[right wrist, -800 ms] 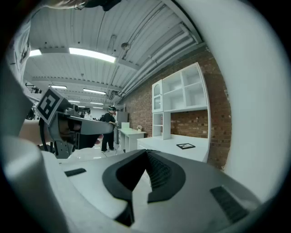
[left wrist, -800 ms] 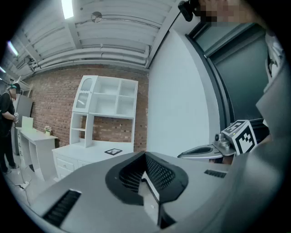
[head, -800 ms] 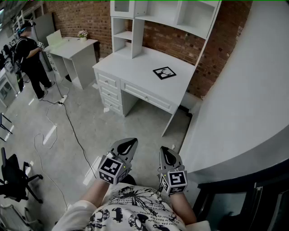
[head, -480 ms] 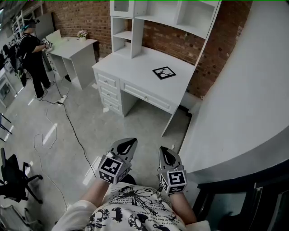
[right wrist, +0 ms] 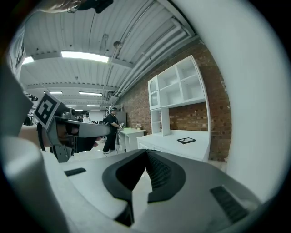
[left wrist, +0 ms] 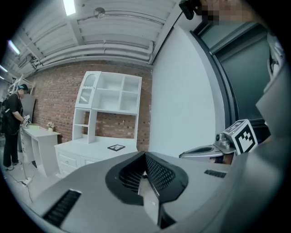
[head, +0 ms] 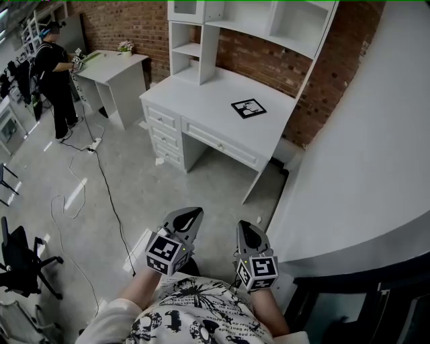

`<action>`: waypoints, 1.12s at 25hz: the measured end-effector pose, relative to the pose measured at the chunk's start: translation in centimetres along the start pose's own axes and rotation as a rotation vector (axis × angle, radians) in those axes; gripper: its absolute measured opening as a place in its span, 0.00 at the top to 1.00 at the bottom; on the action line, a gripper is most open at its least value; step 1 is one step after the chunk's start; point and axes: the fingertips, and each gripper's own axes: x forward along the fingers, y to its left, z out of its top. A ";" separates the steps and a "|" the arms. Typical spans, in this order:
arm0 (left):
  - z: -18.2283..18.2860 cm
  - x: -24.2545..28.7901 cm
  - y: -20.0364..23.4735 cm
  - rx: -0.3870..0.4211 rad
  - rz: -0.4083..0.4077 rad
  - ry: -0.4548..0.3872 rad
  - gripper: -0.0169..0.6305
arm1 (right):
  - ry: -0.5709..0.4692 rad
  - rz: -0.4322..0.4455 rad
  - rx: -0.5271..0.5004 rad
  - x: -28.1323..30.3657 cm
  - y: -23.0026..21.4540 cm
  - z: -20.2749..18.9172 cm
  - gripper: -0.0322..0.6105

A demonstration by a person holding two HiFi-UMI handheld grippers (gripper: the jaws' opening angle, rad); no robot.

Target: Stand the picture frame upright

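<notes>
A black picture frame [head: 248, 108] lies flat on the white desk [head: 201, 101] across the room; it also shows small in the left gripper view as the frame [left wrist: 116, 147] and in the right gripper view as the frame [right wrist: 186, 140]. My left gripper [head: 190, 216] and right gripper [head: 248, 230] are held close to my body, well short of the desk. Both are shut with nothing between the jaws. The left gripper [left wrist: 144, 160] and the right gripper [right wrist: 146, 155] each point toward the desk.
The desk carries a white hutch with shelves [head: 255, 20] against a brick wall. A curved white wall [head: 363, 154] runs along my right. A person [head: 57, 74] stands at a second white table [head: 117, 67] at the far left. A black cable [head: 101, 181] trails over the grey floor; an office chair [head: 20, 262] is at left.
The view has shifted slightly so the desk sits a little further right. The distant person has stepped closer to the left table. Both grippers stay as they were.
</notes>
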 end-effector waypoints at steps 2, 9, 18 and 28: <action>-0.3 0.5 1.0 -0.008 0.003 0.006 0.96 | 0.010 -0.001 0.006 1.0 -0.1 -0.2 0.94; -1.1 3.3 5.4 -0.040 -0.007 0.023 0.96 | 0.050 -0.024 0.019 5.8 -0.9 -0.6 0.94; 0.1 7.7 16.5 -0.061 -0.036 0.027 0.96 | 0.087 -0.074 0.015 16.5 -0.4 1.0 0.94; 2.7 14.3 31.0 -0.052 -0.139 0.052 0.96 | 0.111 -0.173 0.043 31.4 0.3 4.9 0.94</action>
